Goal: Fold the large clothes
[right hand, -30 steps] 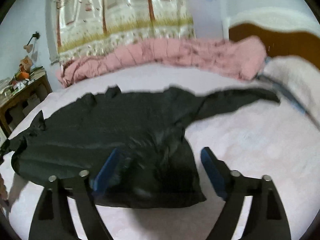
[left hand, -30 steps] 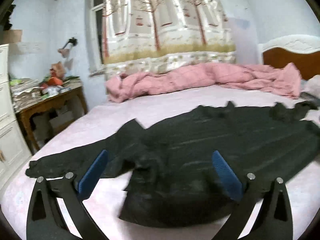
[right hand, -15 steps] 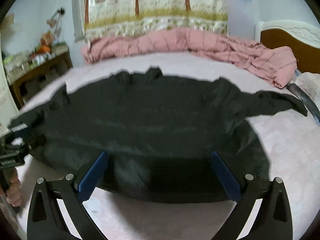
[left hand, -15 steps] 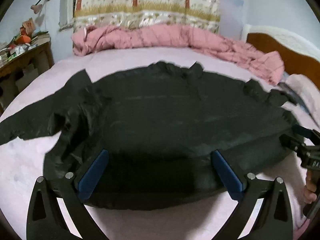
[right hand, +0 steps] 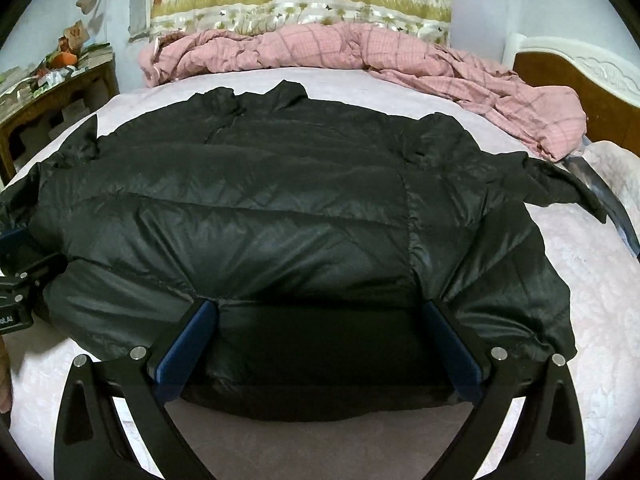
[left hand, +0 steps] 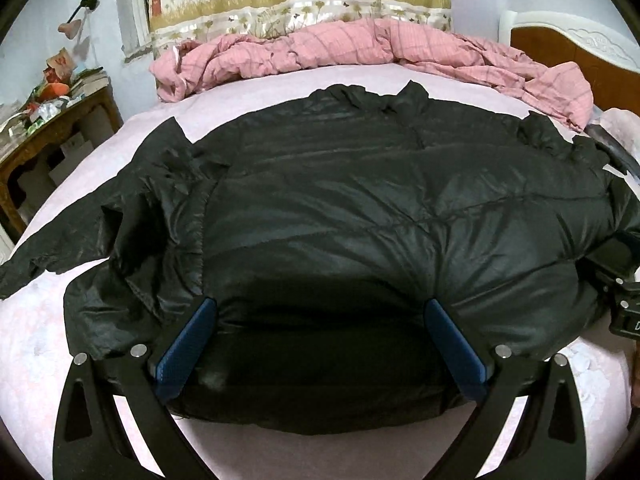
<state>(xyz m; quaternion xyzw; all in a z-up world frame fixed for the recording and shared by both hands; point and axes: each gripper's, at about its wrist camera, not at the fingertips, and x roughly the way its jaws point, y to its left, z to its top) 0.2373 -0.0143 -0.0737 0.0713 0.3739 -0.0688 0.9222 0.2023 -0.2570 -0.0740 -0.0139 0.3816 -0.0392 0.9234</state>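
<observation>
A black puffer jacket (left hand: 340,200) lies spread flat on the bed, collar at the far side and hem toward me. One sleeve (left hand: 40,256) trails off to the left, and the other sleeve (right hand: 560,184) reaches right. My left gripper (left hand: 320,305) hangs open over the left part of the hem, its blue pads (left hand: 188,348) wide apart with jacket fabric between them. My right gripper (right hand: 320,306) stands open the same way over the right part of the hem. Each view shows the other gripper's black body at its edge.
The bed has a pale pink sheet (right hand: 600,300). A crumpled pink quilt (left hand: 360,48) runs along its far side below a patterned curtain. A brown and white headboard (right hand: 580,76) stands at the right, and a cluttered wooden desk (left hand: 52,128) at the left.
Both grippers have come down and in toward the jacket's hem, and both views now face the jacket squarely. The right jaws have spread wider.
</observation>
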